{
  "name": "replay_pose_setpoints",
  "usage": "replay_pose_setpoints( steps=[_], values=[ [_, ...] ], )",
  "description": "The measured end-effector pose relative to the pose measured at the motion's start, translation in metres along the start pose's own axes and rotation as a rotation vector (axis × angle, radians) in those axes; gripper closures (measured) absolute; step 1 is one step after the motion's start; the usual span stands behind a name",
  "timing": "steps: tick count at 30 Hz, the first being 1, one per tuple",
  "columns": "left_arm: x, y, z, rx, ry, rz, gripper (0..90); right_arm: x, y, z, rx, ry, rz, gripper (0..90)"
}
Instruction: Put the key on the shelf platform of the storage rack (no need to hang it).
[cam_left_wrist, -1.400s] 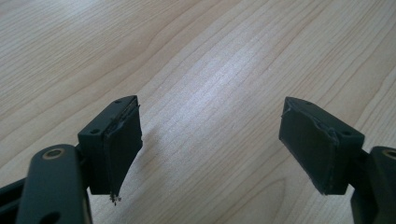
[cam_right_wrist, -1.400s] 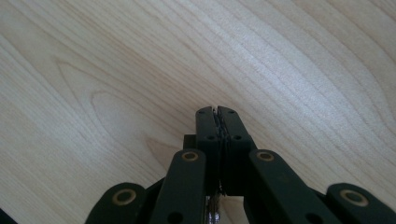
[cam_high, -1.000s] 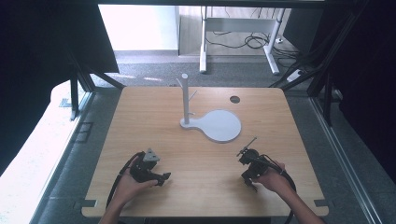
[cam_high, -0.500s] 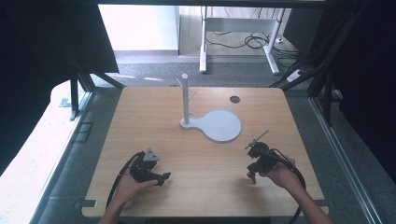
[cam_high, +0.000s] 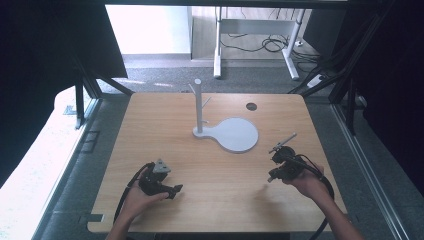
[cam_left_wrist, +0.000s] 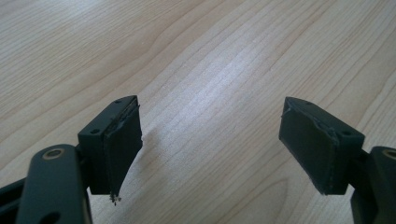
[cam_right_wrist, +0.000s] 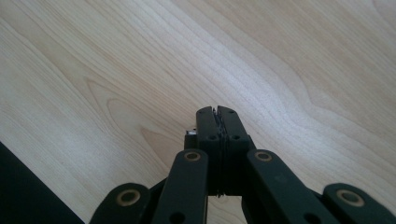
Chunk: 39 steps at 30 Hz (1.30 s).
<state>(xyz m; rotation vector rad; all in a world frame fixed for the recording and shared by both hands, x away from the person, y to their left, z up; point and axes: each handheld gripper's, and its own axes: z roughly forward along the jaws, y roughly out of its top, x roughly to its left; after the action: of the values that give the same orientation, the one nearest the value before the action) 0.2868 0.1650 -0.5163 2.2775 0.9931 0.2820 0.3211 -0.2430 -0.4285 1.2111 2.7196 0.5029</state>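
Note:
My left gripper (cam_high: 173, 189) rests low over the wooden table (cam_high: 165, 125) near its front left, held in a person's hand. In the left gripper view its jaws (cam_left_wrist: 210, 135) stand wide open over bare wood, with nothing between them. My right gripper (cam_high: 271, 176) is held above the table at the front right, tilted down toward the wood. Seen in the right gripper view, the jaws of the right gripper (cam_right_wrist: 217, 112) are pressed together, and nothing shows between the pads.
A white stand with an upright post (cam_high: 198, 107) and a round flat base (cam_high: 235, 134) sits at the table's middle back. A small dark round hole (cam_high: 251, 106) lies behind it. Black cables trail from both grippers toward the front edge.
The right gripper has risen off the table and shifted a little to the right. The left gripper has stayed where it was.

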Motion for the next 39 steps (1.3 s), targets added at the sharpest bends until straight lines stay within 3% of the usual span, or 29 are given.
replay_pose_setpoints(
  steps=[14,39],
  values=[
    [-0.002,0.001,0.0,-0.008,0.003,0.0,21.5,-0.005,0.006,-0.019,-0.065,-0.01,-0.005,89.6],
    [-0.006,0.001,0.006,0.015,-0.012,0.005,21.5,-0.007,0.035,-0.032,-0.079,-0.023,-0.027,89.6]
  ],
)
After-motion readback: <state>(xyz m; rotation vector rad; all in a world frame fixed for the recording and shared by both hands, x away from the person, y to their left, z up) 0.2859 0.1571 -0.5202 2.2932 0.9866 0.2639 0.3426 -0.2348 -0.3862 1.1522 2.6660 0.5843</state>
